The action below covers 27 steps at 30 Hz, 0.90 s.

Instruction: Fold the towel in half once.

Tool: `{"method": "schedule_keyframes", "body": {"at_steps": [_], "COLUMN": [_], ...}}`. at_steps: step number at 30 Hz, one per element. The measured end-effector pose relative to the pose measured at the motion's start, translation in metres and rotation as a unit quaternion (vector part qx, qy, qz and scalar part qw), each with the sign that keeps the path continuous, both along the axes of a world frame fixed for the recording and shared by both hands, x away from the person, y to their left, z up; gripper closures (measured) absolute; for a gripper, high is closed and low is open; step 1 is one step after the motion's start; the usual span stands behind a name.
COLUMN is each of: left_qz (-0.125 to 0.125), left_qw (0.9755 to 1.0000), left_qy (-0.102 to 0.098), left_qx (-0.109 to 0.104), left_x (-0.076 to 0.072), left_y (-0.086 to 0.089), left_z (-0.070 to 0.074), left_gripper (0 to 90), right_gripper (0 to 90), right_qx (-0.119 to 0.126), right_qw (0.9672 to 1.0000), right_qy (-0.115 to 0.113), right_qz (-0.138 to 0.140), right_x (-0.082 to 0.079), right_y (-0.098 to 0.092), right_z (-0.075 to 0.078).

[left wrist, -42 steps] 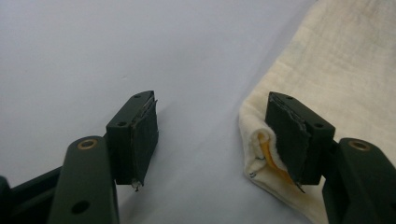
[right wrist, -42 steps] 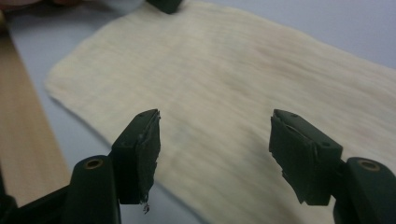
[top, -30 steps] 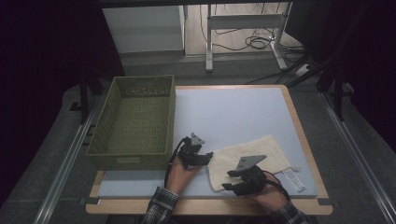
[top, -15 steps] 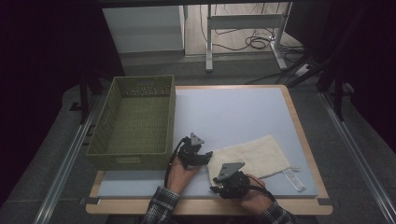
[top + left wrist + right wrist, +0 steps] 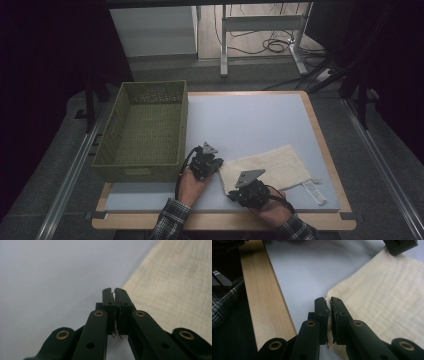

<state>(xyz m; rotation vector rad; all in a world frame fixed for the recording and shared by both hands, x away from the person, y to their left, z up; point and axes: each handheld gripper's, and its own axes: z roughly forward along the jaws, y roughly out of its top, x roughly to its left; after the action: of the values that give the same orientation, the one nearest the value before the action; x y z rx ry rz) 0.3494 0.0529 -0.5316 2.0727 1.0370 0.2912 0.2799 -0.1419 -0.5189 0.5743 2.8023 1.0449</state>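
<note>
The cream cloth (image 5: 270, 167) lies on the desk (image 5: 260, 120) near its front edge. Both the left gripper (image 5: 114, 293) and the right gripper (image 5: 327, 302) have just closed at its left corners — whether fabric is pinched is hard to see, as the jaws hide it.

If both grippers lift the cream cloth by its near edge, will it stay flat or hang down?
The cream cloth looks thin and finely crinkled, so it will probably hang limp rather than stay flat. It seems light, as it lies flat on the table. Since the left gripper and right gripper sit at neighbouring corners, the middle may sag.

The cloth (image 5: 175, 282) runs past the left gripper view's right edge.
</note>
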Motion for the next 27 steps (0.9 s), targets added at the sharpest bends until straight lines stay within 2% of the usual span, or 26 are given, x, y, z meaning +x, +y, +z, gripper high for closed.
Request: {"method": "schedule_keyframes", "body": {"at_steps": [5,9,12,16,19,27], "left_qz": [0.0,-0.009,-0.016,-0.034,-0.045,-0.077], "left_qw": [0.9997,0.9991,0.9988,0.9969,0.9959,0.9939], "left_qy": [-0.023,-0.041,-0.047,-0.065,-0.07,-0.073], "left_qx": [0.005,0.004,-0.003,-0.029,-0.035,-0.029], "left_x": [-0.001,0.002,0.004,0.011,0.015,0.03], "left_y": [-0.004,-0.01,-0.014,-0.024,-0.033,-0.064], "left_z": [0.016,0.026,0.03,0.036,0.038,0.042], "left_gripper": [87.5,87.6,87.5,87.6,87.5,87.3], "right_gripper": [84.1,84.1,84.0,84.0,83.9,83.6], "right_qx": [0.023,0.041,0.05,0.056,0.057,0.057], "right_qw": [0.9997,0.999,0.9984,0.9973,0.9964,0.9923], "right_qy": [-0.006,-0.015,-0.019,-0.03,-0.037,-0.047], "right_qz": [-0.001,-0.009,-0.02,-0.036,-0.05,-0.1], "right_x": [0.001,0.003,0.005,0.006,0.006,0.01], "right_y": [-0.005,-0.016,-0.028,-0.043,-0.055,-0.093], "right_z": [0.014,0.025,0.032,0.037,0.04,0.039]}}
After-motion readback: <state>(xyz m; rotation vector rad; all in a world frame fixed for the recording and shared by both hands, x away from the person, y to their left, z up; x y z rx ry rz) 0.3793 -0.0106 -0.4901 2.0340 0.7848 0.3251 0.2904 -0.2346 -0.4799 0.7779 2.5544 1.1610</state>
